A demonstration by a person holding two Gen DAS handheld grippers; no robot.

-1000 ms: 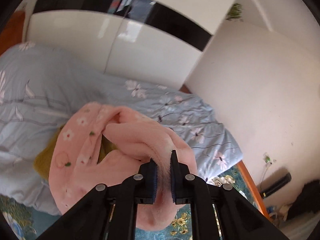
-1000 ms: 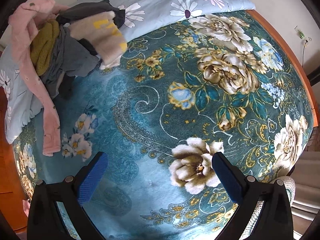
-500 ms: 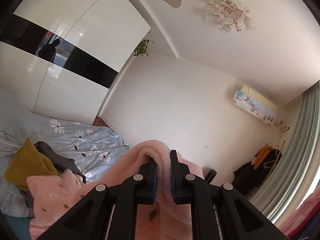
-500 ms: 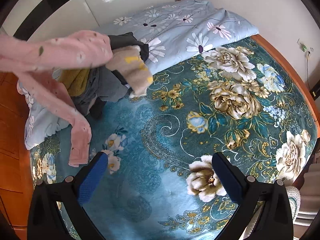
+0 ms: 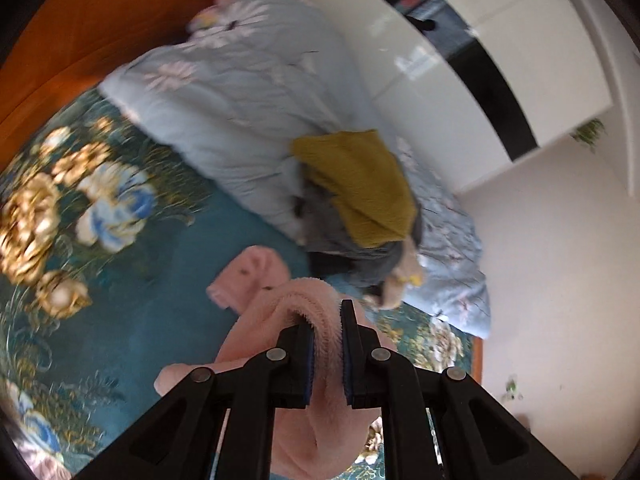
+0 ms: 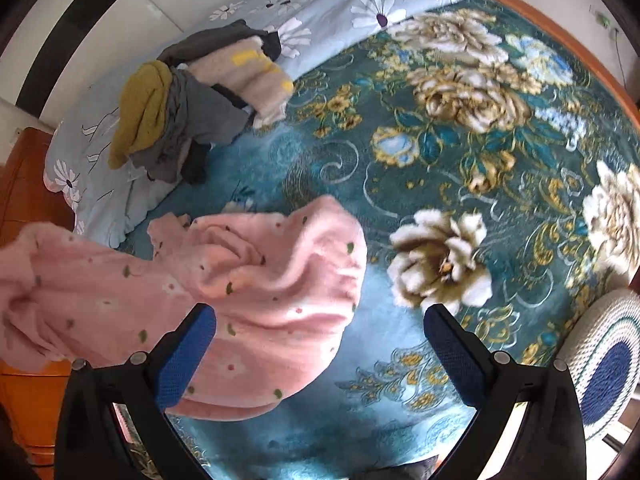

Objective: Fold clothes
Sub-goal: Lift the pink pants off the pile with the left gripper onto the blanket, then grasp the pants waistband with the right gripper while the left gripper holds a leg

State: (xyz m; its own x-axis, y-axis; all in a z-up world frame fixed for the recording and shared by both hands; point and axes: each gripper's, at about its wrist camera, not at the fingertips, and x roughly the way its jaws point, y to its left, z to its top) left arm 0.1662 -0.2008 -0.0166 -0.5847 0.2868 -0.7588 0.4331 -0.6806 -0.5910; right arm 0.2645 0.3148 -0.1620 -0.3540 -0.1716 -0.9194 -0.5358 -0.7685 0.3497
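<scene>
The left claw (image 5: pixel 325 344) is clenched on a fold of the pink garment (image 6: pixel 256 304), which hangs from it and drapes down onto the teal bedspread (image 6: pixel 400 184). The right claw (image 6: pixel 320 344) is released, its fingers spread wide, hovering above the lower edge of the garment and not touching it.

The step in hand looks like the first one: one piece has been drawn apart from the pile (image 6: pixel 192 104) and is being brought to the open part of the bed to be spread. It is bunched and not yet flat. The next move probably calls for the right claw to find a second edge or corner of the garment, close on it, and then for both claws to pull apart so the cloth lies smooth before any fold is made. The fleece is thick and soft, so a shallow pinch may slip.

Count: one pink garment in the left claw. The pile, lying on the pale quilt (image 6: pixel 340 4) at the head of the bed, shows at least three more pieces: one mustard, one grey, one cream with yellow marks; a darker piece beneath may be a fourth. One round woven cushion (image 6: pixel 608 360) sits beside the bed.
</scene>
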